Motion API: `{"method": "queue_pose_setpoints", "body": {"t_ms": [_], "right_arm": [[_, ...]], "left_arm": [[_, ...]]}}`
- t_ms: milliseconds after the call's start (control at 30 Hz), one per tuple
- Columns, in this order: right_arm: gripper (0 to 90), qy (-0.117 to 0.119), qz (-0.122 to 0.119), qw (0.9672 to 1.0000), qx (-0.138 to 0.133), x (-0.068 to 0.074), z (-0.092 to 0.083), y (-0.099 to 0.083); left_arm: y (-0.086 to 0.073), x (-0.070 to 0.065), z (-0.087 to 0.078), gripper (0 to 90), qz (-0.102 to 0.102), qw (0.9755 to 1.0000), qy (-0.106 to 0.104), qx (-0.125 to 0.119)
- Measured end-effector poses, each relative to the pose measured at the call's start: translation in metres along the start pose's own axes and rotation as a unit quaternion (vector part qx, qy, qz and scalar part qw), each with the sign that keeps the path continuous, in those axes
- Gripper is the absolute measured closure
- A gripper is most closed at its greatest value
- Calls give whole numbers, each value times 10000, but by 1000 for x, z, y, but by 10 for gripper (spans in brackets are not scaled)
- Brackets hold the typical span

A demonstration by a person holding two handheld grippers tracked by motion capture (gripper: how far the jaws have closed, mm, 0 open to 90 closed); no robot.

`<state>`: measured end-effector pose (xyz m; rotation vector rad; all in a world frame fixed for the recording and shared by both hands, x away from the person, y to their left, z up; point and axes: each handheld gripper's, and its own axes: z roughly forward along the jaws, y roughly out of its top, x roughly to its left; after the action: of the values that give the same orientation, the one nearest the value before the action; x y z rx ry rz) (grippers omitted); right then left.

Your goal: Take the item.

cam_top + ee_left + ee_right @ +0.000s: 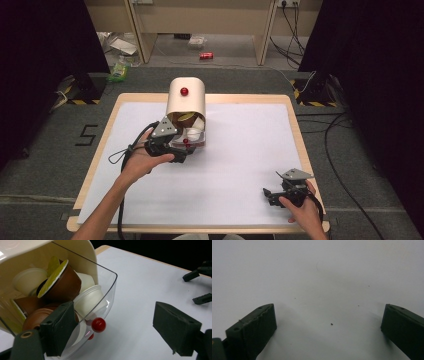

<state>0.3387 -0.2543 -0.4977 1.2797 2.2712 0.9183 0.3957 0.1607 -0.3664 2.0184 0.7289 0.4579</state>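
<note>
While the right gripper (270, 194) rests near the table's (250, 150) front edge, jaws wide and empty, the left gripper (110, 327) stands open at the clear drawer (110, 287), its red knob (98, 324) between the jaws, untouched. Capsules (60, 282) fill the drawer under the cream dispenser (186, 102).

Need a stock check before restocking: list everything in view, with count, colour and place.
dispenser: one, cream, red knob on top, far-middle of table.
clear drawer: one, red knob, pulled open at dispenser's front.
capsules: several, brown and white, count unclear, in the drawer.
table: one, white sheet, wooden rim.
can: one, red, on the floor beyond.
left tool: open, at the drawer.
right tool: open, on table's near right.
</note>
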Motion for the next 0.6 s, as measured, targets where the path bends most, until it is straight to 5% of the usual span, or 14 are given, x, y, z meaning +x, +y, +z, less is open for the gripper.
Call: {"method": "queue_pose_setpoints", "body": {"t_ms": [600], "right_arm": [[6, -2, -2, 10000, 0, 0, 0, 0]], "left_arm": [[-5, -11, -6, 180, 57, 9999, -34, 94]]}}
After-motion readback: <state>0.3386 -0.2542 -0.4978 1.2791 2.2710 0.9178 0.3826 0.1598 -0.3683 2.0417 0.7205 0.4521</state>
